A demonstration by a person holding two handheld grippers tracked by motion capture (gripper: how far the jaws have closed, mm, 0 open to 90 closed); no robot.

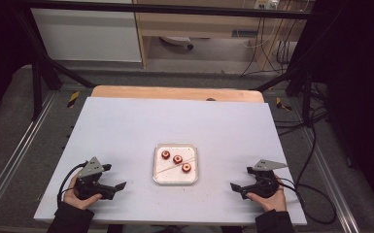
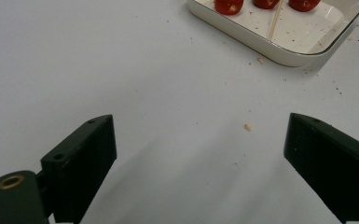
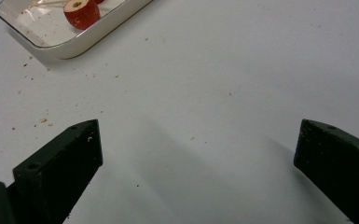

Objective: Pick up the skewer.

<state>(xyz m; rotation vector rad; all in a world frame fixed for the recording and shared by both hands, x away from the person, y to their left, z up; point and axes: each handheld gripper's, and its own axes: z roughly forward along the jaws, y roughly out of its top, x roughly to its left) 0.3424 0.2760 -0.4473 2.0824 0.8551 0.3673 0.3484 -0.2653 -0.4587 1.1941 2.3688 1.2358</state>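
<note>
Well apart, both tongs [image 1: 119, 177] [image 1: 240, 178] gape empty either side of the tray [image 1: 157, 165] holding three fruits [image 1: 178, 159].

My table [image 1: 126, 126] is evenly lit from overhead; surroundings at nine and three o'clock go dark. Soft shadows trail my jaws, slight grain.
</note>
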